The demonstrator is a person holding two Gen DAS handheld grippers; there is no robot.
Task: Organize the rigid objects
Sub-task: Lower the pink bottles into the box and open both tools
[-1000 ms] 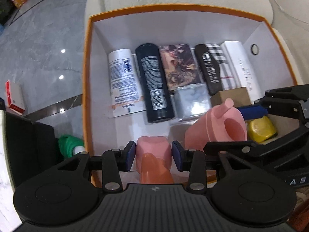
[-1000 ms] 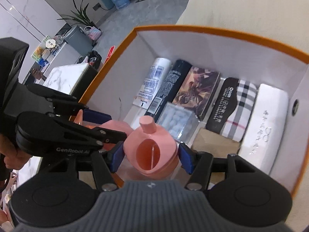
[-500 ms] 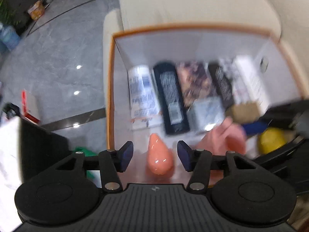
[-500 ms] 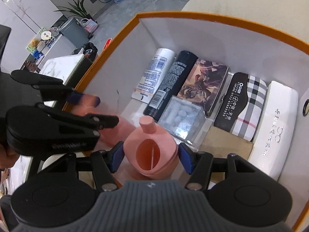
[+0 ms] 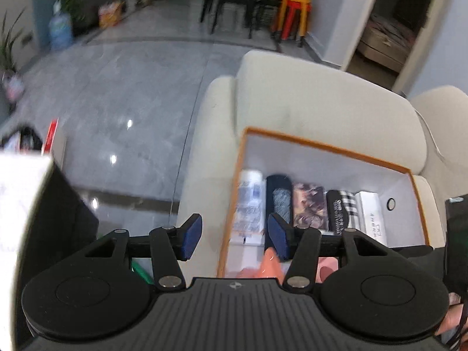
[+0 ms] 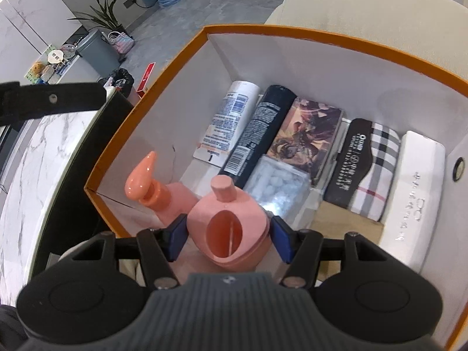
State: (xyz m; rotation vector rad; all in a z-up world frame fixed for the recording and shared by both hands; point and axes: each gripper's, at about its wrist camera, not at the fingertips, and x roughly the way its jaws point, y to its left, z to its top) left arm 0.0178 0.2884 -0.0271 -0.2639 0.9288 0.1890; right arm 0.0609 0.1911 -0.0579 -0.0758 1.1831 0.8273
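An orange-rimmed white box (image 6: 307,33) on a cream sofa holds a row of items. A pink pump bottle (image 6: 152,182) stands in the box's near left corner; its orange pump head also shows in the left wrist view (image 5: 270,264). My left gripper (image 5: 232,241) is open and empty, raised above the box's left edge (image 5: 231,193). My right gripper (image 6: 228,235) is shut on a pink cup-shaped bottle (image 6: 231,222) with a small spout, held low inside the box beside the pump bottle.
The box row holds a white tube (image 6: 228,120), a black bottle (image 6: 257,131), a picture box (image 6: 307,134), a plaid case (image 6: 368,161), a white case (image 6: 412,187) and a clear pack (image 6: 278,185). A marble-topped table (image 6: 35,158) stands left of the box.
My left gripper let go of the pink pump bottle, opened and rose up and back out of the box. My right gripper kept its hold on the pink cup-shaped bottle.
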